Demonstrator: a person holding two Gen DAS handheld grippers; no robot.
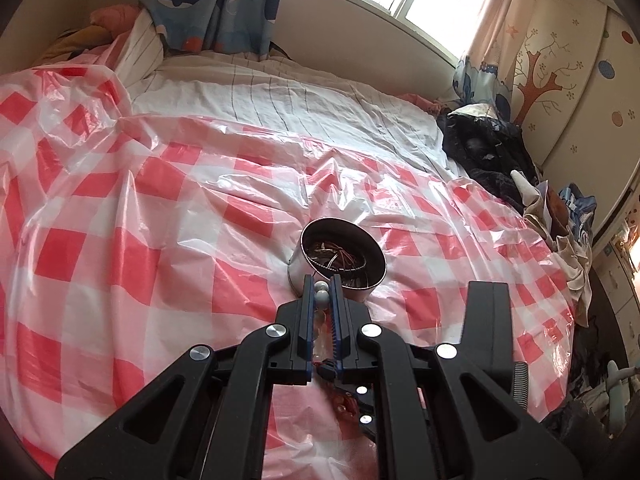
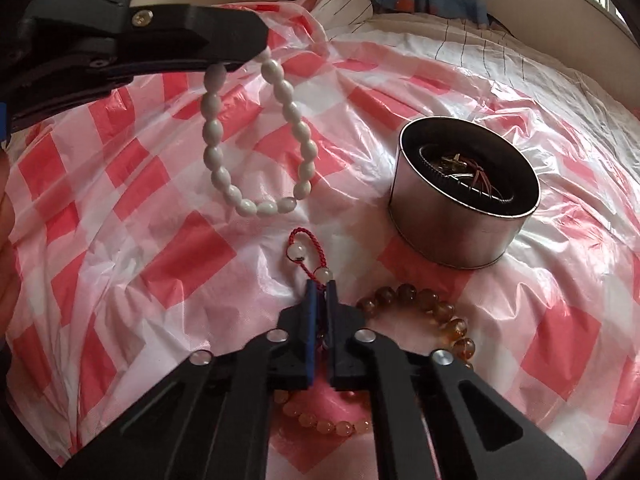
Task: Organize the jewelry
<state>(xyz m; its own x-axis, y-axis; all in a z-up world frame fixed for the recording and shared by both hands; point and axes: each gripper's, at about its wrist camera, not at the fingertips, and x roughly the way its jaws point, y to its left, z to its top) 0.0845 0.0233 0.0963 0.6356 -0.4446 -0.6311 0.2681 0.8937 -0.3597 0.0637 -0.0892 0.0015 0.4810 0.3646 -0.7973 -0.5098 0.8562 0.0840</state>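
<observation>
White bead bracelet [image 2: 256, 136] — left gripper [image 2: 240, 58] clamped

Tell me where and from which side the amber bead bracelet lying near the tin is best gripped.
Judging by its pose, grip the amber bead bracelet across the bead string on its exposed upper arc, coming from above with one finger inside the loop and one outside. It lies flat on the checked plastic sheet, and its near side is hidden under the right gripper, which is shut on the red cord bracelet.
</observation>
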